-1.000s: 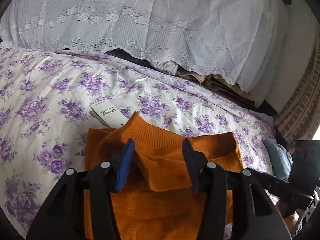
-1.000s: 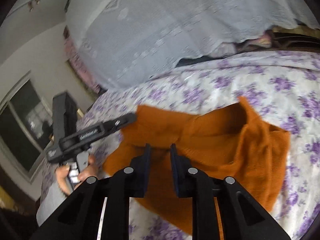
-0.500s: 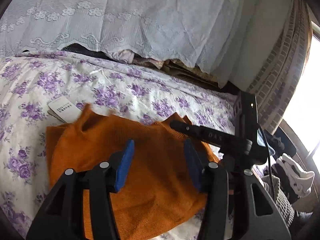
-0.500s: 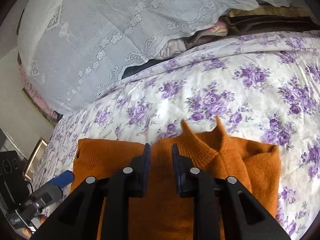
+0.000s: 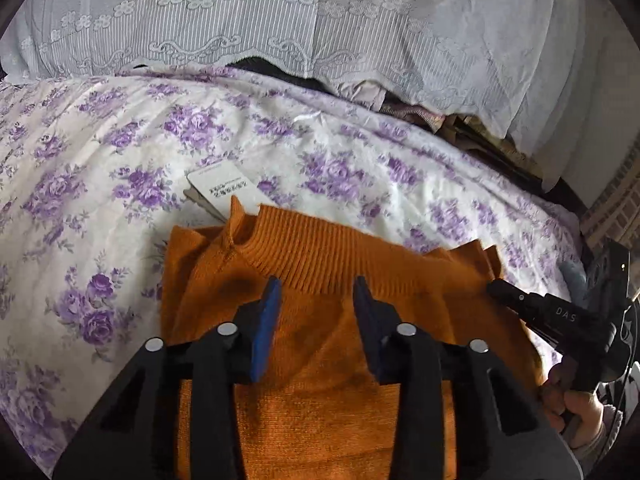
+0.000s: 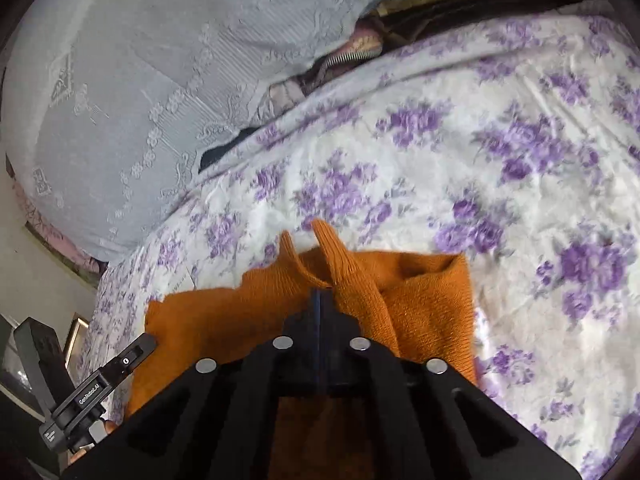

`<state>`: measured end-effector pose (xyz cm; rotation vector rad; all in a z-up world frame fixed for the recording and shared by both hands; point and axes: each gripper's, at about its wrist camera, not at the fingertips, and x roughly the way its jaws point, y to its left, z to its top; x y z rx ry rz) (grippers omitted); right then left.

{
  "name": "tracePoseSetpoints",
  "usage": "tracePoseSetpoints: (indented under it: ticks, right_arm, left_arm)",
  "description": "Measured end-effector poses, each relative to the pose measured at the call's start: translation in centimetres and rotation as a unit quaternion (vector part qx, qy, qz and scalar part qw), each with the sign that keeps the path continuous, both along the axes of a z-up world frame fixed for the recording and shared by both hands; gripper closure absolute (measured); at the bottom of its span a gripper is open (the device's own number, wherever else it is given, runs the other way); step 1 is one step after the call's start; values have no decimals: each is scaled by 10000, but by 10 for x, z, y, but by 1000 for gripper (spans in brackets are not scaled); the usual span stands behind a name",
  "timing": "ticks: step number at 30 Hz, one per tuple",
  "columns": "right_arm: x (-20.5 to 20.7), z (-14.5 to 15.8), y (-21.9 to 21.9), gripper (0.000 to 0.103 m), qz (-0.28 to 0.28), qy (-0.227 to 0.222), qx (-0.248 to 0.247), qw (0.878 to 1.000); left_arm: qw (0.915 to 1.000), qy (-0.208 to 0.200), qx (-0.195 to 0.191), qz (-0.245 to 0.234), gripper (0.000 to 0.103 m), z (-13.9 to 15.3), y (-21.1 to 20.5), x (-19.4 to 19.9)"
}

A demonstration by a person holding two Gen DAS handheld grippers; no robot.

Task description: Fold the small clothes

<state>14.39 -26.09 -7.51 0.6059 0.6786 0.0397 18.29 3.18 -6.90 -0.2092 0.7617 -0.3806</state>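
Orange ribbed-knit sweater [image 5: 320, 320] lies on the white bedsheet with purple flowers [image 5: 100, 140], its collar beside a white paper tag [image 5: 220, 192]. The left gripper [image 5: 316, 292] hangs over the knit with its jaws spread wide, holding nothing. The right gripper [image 6: 320, 300] has its jaws pressed together, pinching a sweater fold.

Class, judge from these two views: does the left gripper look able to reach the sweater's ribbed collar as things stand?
Probably yes. The left gripper is open, and the ribbed collar of the orange sweater lies just ahead with nothing between. The right gripper is shut on fabric off to the side.
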Motion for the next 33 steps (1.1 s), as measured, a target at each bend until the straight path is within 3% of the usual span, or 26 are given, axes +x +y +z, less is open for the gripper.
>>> tracePoseSetpoints:
  ticks: [2, 4, 6, 7, 9, 11, 12, 14, 17, 19, 21, 23, 25, 28, 29, 31, 33]
  right_arm:
    - [-6, 15, 7, 97, 106, -300, -125, 9994]
    - [-6, 23, 21, 97, 295, -357, -448, 9979]
    - [6, 11, 29, 91, 327, 105, -883, 9955]
    - [14, -4, 26, 93, 309, 435, -895, 9946]
    - [15, -17, 11, 103, 228, 461, -427, 9978]
    - [4, -8, 6, 102, 112, 295, -350, 9989]
    - [-3, -1, 7, 97, 27, 131, -418, 9990]
    - [-17, 12, 17, 97, 202, -54, -466, 9987]
    - [-41, 29, 48, 97, 586, -343, -793, 9945]
    - [-48, 25, 70, 97, 996, -183, -1008, 9897]
    - [-43, -2, 86, 90, 1251, 420, -1156, 9845]
    - [-45, -8, 90, 90, 1251, 385, -1255, 9834]
    - [-50, 3, 88, 90, 1139, 296, -1299, 9845]
    - [-61, 11, 103, 87, 1248, -29, -1621, 9789]
    - [-59, 9, 110, 83, 1353, 19, -1726, 9757]
    - [-51, -4, 115, 81, 1424, 345, -1919, 9704]
    - [-48, -4, 114, 81, 1473, 382, -1848, 9709]
  left_arm:
    - [9997, -104, 156, 150, 69, 7, 2, -2]
    - [9985, 192, 456, 235, 69, -4, -2, 6]
    - [9950, 547, 789, 269, 70, -23, -7, 15]
    - [9936, 393, 1032, 253, 70, -23, -12, 13]
    - [9905, 260, 1327, 261, 70, -21, -19, 8]
    - [9924, 177, 1190, 246, 72, -17, -16, 2]
    - [9954, 175, 927, 181, 72, -13, -11, -1]
    - [9992, 91, 384, -1, 72, 2, -3, -10]
    - [9984, -179, 322, -426, 67, 13, -14, -22]
    - [9954, -84, 591, -743, 50, 5, -32, -26]
    - [9888, 97, 1275, -766, 46, -18, -52, -25]
    - [9819, -112, 1771, -661, 45, -27, -63, -31]
    - [9821, -154, 1801, -533, 45, -19, -64, -36]
    - [9900, -166, 1175, -760, 48, -4, -59, -48]
    - [9885, -239, 1269, -789, 48, -2, -62, -52]
    - [9808, -235, 1817, -669, 45, -13, -73, -51]
    - [9793, -167, 1919, -615, 41, -29, -75, -46]
